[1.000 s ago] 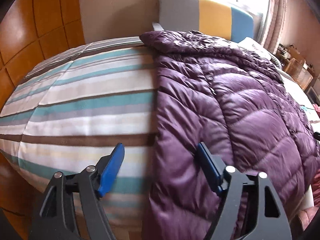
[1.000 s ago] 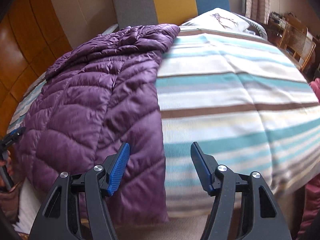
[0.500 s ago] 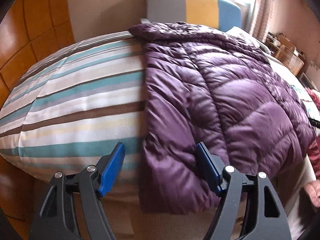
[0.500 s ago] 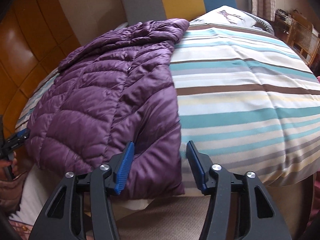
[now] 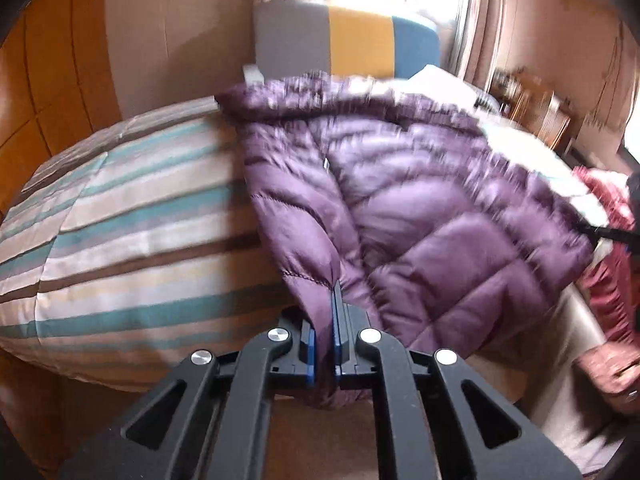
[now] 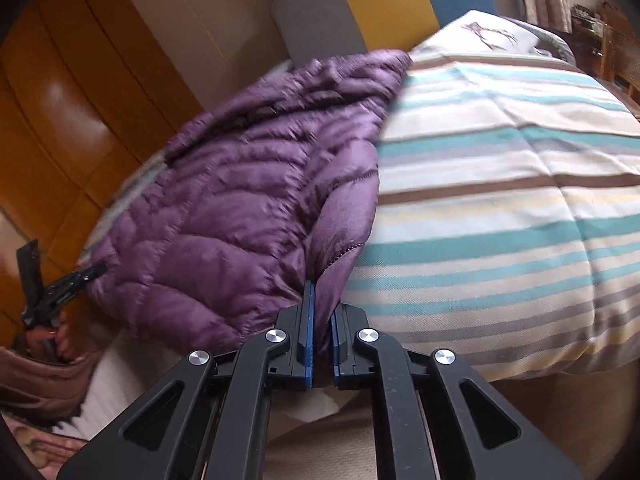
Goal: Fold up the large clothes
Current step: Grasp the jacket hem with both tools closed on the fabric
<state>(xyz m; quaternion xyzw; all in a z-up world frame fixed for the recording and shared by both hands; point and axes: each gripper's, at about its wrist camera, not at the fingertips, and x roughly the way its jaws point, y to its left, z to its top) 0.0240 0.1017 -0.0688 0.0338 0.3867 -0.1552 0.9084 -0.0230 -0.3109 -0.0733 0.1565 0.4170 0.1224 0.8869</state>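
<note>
A purple quilted jacket [image 5: 420,200] lay lengthwise on a bed covered by a striped duvet [image 5: 132,216], its top end near the headboard [image 5: 344,36] and its bottom hem hanging over the foot edge of the bed. The headboard was upholstered in grey, yellow and blue panels. In the right wrist view the jacket [image 6: 240,208] covered the left part of the duvet [image 6: 500,208], and a white pillow [image 6: 492,32] with a dark print sat at the head corner on the right.

The left gripper [image 5: 323,344] had just closed its jaws, and its blue fingers [image 5: 308,346] were pinching one bottom corner of the jacket at the foot edge, with a fold of purple fabric squeezed between them and bulging out below. The right gripper [image 6: 321,344] had likewise just closed, and its blue fingers [image 6: 308,328] were clamped on the other bottom corner of the hem, the cloth drawn up into a ridge between them.

In the left wrist view the right gripper showed only as a dark tip [image 5: 612,234] at the far hem corner, beside a red sleeve [image 5: 608,280] and a hand [image 5: 612,372] near the right edge. In the right wrist view the left gripper [image 6: 60,292] appeared small and dark at the left edge, touching the jacket's corner. Orange wooden panelling [image 6: 60,120] stood along the wall beside the bed, and curtains [image 5: 480,20] hung by a bright window behind the headboard. The jacket's surface was blurred in the left view.
</note>
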